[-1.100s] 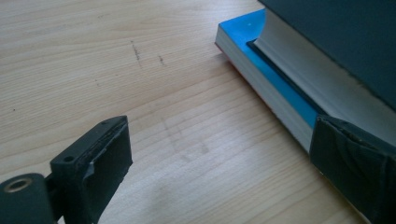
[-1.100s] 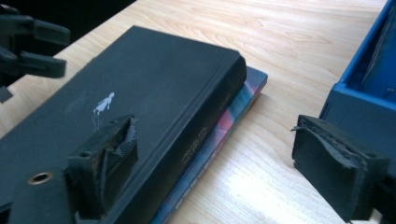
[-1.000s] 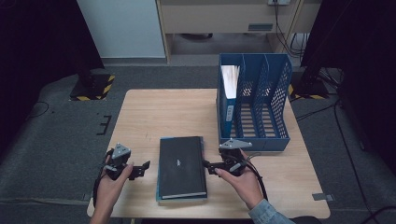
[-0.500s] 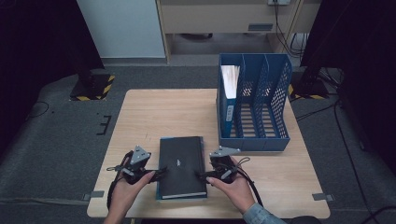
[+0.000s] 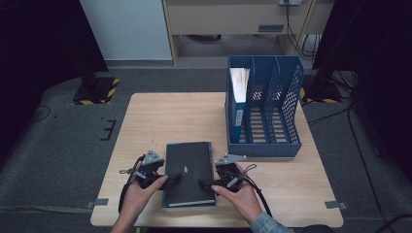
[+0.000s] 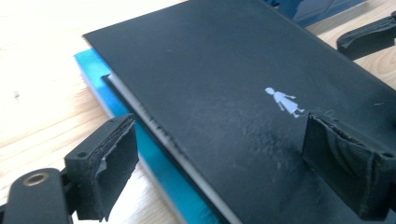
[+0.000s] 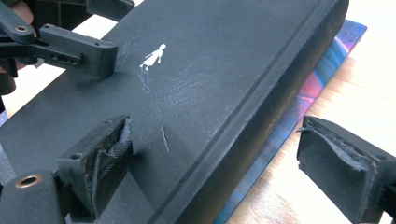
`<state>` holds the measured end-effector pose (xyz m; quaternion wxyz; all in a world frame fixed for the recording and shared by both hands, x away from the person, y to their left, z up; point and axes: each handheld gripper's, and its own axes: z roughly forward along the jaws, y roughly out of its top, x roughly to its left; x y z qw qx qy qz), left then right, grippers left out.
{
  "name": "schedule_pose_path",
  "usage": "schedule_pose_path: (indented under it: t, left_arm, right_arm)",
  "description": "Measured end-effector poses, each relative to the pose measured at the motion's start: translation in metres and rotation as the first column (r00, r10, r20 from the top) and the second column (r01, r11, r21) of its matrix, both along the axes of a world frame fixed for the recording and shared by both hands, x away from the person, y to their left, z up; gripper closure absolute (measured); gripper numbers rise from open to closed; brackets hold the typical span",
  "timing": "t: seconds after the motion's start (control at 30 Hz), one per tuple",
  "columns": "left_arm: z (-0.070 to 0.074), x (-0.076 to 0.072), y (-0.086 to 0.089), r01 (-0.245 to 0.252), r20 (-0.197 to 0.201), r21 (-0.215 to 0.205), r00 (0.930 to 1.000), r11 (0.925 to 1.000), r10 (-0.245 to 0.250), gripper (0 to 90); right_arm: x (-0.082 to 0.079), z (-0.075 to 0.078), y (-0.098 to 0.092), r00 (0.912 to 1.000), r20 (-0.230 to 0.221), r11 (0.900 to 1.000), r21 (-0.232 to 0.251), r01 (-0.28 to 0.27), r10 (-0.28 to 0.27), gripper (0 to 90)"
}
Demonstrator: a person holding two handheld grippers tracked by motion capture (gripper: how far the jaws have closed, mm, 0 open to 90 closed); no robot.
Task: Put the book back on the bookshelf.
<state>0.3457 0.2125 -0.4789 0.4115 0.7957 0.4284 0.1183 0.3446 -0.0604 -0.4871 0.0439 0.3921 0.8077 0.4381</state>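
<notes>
A black book [image 5: 189, 170] with a small white figure on its cover [image 6: 285, 100] lies on a thinner blue book [image 6: 121, 107] near the table's front edge. My left gripper [image 5: 170, 180] is at the black book's left edge, which runs between its fingertips [image 6: 224, 172]. One pad [image 6: 345, 163] hangs over the cover, the other [image 6: 112, 163] is off to the side. My right gripper [image 5: 206, 183] straddles the book's right edge [image 7: 224, 163] the same way. Both grippers' jaws have just been opening and stand open, pressing on nothing.
A blue mesh file rack [image 5: 272, 111] stands at the back right of the wooden table [image 5: 165, 116], with a blue binder [image 5: 238, 97] in its left slot. Dark floor surrounds the table.
Both hands have moved inward toward the black book, the left one farther. Their jaws now reach over its left and right edges. The book has not moved.
</notes>
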Motion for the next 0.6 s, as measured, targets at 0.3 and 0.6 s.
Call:
schedule_pose_path:
  t: [0.3,0.6]
  left_arm:
    - [0.003,0.007,-0.004,0.035,-0.004,0.032,0.9994,0.9989,-0.035,10.5]
    - [0.003,0.018,-0.013,0.088,-0.011,0.031,0.9961,0.9956,-0.088,10.7]
  right_arm:
    - [0.0,-0.001,0.001,1.0,-0.003,1.0,0.008,-0.007,0.007,10.1]
    - [0.003,-0.004,-0.003,0.9997,-0.014,1.0,0.02,-0.019,0.019,8.0]
